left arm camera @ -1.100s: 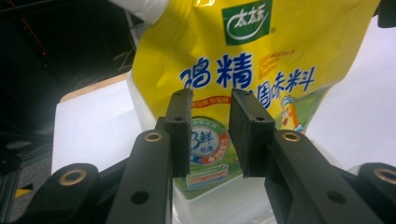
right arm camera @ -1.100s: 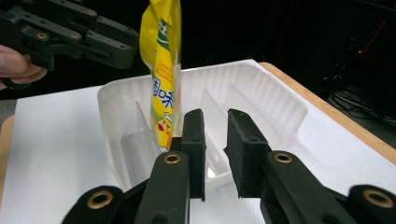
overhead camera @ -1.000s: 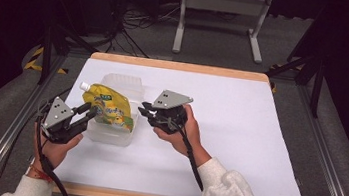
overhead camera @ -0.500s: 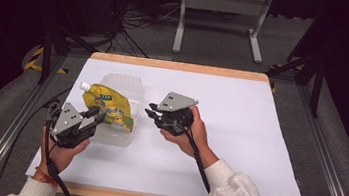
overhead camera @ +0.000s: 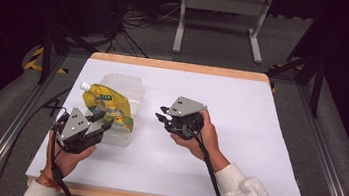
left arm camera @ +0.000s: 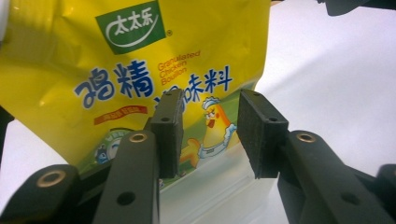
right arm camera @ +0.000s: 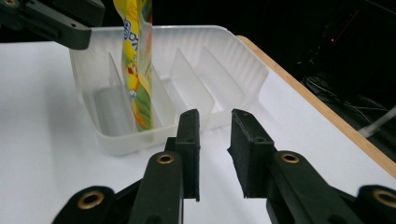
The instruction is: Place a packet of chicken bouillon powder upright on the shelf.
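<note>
A yellow bouillon pouch with a white cap stands tilted in a clear plastic bin at the table's left. In the left gripper view the pouch faces me just beyond my left gripper, whose jaws stand open with nothing between them. That left gripper sits at the bin's near end. My right gripper hovers to the right of the bin and points at it. In the right gripper view the right gripper is open a little, and the pouch stands in a slot between the bin's dividers.
White paper covers the table, which has a wooden edge. The left gripper's jaw reaches in over the bin's corner in the right gripper view. Dark floor, cables and a metal stand lie beyond the table.
My left gripper has shifted a little to the right and nearer along the bin's near end. The right gripper has drifted slightly right, away from the bin. The pouch stays in place.
</note>
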The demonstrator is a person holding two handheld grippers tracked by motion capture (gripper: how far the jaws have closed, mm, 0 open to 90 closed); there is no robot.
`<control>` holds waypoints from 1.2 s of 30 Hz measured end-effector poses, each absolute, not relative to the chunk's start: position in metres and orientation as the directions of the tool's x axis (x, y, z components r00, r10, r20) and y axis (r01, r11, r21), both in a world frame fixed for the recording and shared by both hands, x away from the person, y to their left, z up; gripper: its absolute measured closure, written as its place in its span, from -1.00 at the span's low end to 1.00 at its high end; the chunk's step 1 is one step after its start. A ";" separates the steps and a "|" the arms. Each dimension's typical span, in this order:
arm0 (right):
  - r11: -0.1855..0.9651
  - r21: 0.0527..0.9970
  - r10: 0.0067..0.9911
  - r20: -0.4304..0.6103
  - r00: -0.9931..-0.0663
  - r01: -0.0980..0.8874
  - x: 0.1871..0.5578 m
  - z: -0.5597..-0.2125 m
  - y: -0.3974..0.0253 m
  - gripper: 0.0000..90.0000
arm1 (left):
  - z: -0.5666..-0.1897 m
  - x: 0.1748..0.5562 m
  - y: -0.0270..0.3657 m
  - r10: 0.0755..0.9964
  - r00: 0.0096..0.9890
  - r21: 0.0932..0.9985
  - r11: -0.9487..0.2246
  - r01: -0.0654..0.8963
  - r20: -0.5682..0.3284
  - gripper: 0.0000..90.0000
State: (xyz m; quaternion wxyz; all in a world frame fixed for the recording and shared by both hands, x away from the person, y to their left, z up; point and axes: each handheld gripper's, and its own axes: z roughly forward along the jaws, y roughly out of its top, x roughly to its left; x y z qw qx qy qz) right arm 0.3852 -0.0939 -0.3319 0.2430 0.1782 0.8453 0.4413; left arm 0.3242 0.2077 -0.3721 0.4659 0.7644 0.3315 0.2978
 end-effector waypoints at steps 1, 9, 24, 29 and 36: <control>0.550 0.831 0.516 -0.256 -0.817 0.087 0.385 -0.332 -0.096 0.61 | -0.373 0.323 0.206 0.783 0.603 0.907 -0.353 0.230 0.152 0.32; 0.595 0.798 0.511 -0.285 -0.811 0.094 0.381 -0.336 -0.114 0.56 | -0.377 0.317 0.196 0.767 0.626 0.901 -0.363 0.237 0.144 0.12; 0.631 0.761 0.546 -0.299 -0.782 0.150 0.375 -0.353 -0.151 0.37 | -0.392 0.308 0.173 0.712 0.680 0.866 -0.439 0.240 0.173 -0.29; 0.645 0.744 0.555 -0.301 -0.775 0.173 0.375 -0.362 -0.161 0.28 | -0.397 0.306 0.166 0.694 0.696 0.855 -0.462 0.235 0.183 -0.33; 0.639 0.745 0.577 -0.302 -0.759 0.189 0.372 -0.369 -0.180 0.13 | -0.402 0.306 0.159 0.678 0.711 0.845 -0.479 0.236 0.186 -0.40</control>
